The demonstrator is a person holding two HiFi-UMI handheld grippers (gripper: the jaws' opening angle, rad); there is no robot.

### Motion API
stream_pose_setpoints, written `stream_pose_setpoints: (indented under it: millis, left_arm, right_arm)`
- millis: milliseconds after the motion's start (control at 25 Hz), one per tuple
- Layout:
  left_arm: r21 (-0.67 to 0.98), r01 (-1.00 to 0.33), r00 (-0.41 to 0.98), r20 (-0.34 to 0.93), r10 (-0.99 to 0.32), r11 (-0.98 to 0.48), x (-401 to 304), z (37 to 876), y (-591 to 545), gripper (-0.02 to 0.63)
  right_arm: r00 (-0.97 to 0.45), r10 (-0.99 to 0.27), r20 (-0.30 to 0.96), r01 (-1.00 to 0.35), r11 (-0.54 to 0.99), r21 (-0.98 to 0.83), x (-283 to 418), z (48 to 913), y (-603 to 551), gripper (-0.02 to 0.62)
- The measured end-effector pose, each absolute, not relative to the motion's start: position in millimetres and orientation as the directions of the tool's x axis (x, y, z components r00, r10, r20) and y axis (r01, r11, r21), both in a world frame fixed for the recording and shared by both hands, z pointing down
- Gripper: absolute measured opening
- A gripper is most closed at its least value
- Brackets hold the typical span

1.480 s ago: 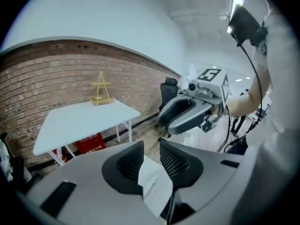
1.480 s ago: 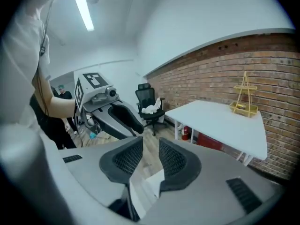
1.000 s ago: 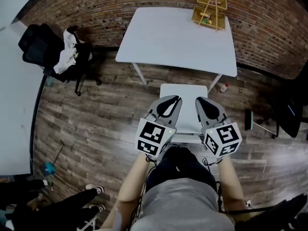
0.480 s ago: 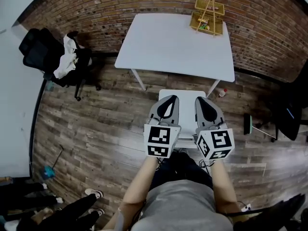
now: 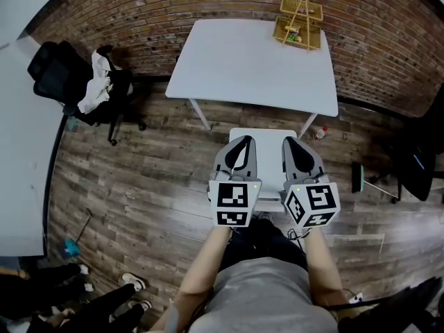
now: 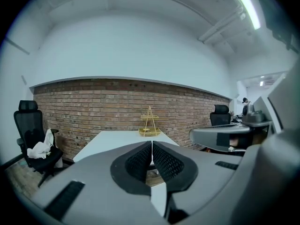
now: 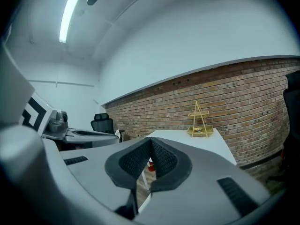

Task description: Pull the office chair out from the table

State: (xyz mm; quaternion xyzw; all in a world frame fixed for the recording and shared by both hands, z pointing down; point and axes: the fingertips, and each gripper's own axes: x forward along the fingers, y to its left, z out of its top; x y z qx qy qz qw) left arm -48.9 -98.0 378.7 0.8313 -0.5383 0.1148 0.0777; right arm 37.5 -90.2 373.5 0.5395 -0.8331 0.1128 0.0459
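Office chair: you will find it at the far left of the head view, black, on the wooden floor close to the brick wall. A white cloth is draped over its seat and armrest. The chair stands between the curved edge of the left worktop and the central white worktop, touching neither, and well apart from both grippers.

Left gripper: its jaws are pressed together with nothing between them. Right gripper: its jaws also meet, and nothing is held. You hold the two side by side in front of your body, both aimed at the central worktop, over a white flat panel that lies just in front of that worktop; what the panel belongs to cannot be told.

A yellow wire rack sits on the far right corner of the central worktop, next to the wall. A second dark chair stands at the right edge of the head view.
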Motion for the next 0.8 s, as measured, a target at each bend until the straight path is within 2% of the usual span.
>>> stream_pose_setpoints:
  millis: [800]
  left_arm:
    - [-0.032,-0.913,0.383,0.282,-0.880,-0.407,-48.4,375.2,-92.4,0.017]
  right_arm:
    - [-0.413,-0.888,0.203,-0.910,0.392,-0.135,33.3,373.4,-85.2,0.014]
